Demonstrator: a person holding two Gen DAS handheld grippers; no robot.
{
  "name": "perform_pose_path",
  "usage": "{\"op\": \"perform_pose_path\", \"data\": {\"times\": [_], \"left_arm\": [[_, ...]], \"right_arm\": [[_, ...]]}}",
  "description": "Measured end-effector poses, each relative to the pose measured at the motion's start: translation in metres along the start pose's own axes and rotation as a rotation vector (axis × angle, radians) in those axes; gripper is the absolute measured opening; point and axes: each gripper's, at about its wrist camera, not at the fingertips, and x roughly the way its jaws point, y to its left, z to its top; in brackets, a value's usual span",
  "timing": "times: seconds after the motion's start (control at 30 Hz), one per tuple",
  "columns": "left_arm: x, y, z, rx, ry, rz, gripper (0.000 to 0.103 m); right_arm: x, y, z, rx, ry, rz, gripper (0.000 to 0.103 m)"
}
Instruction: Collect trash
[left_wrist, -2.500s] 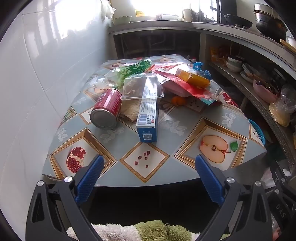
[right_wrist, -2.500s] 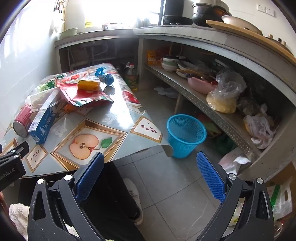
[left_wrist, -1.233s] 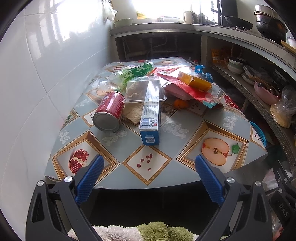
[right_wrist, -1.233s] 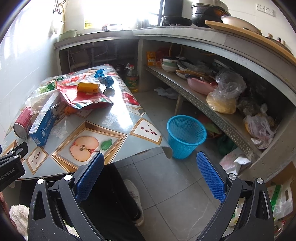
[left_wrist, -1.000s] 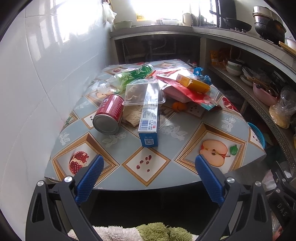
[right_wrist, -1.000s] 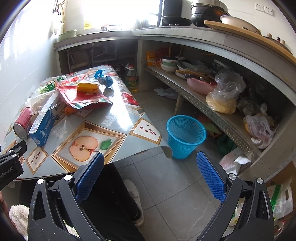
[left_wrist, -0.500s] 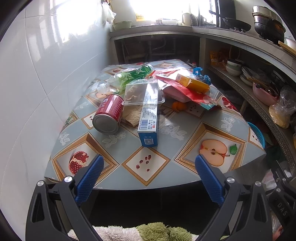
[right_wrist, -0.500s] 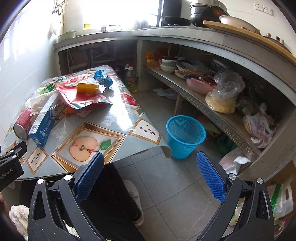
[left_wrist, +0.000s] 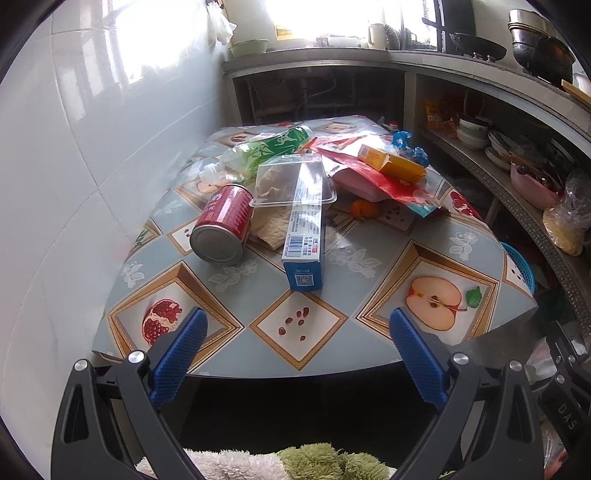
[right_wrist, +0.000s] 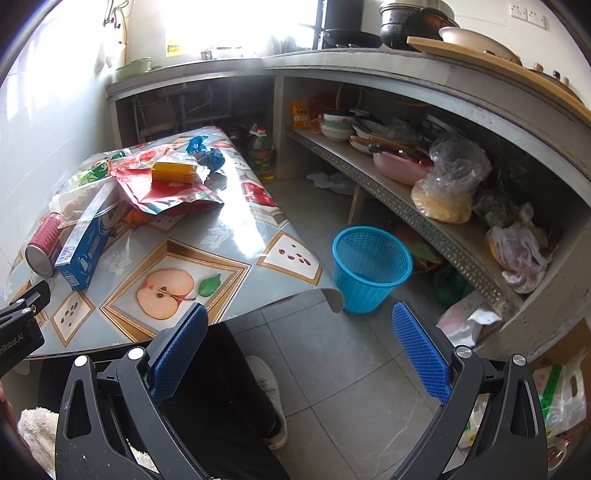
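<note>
Short of the table (left_wrist: 325, 354), each hand-held gripper, left (left_wrist: 295, 332) and right (right_wrist: 297, 325), gapes wide, empty.

Home kitchen: wok (left_wrist: 478, 50), dish shelf (right_wrist: 406, 199).

"DAS" on the right hand-held gripper (left_wrist: 565, 413); "Robot.AI" on the left hand-held gripper (right_wrist: 18, 332).

Both the left gripper (left_wrist: 297, 350) and right gripper (right_wrist: 299, 347) look alike — black skeletal frames, silver screws, blue textured pads (right_wrist: 177, 347); dark trousers, white shoe (right_wrist: 267, 398).
</note>
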Motion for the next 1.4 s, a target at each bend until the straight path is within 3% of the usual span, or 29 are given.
{"op": "perform_pose_path", "data": {"times": [1.4], "left_arm": [[0.015, 0.008, 0.005, -0.011, 0.042, 0.008, 0.097]], "right_arm": [[0.008, 0.010, 0.008, -0.010, 0.003, 0.018, 0.096]]}}
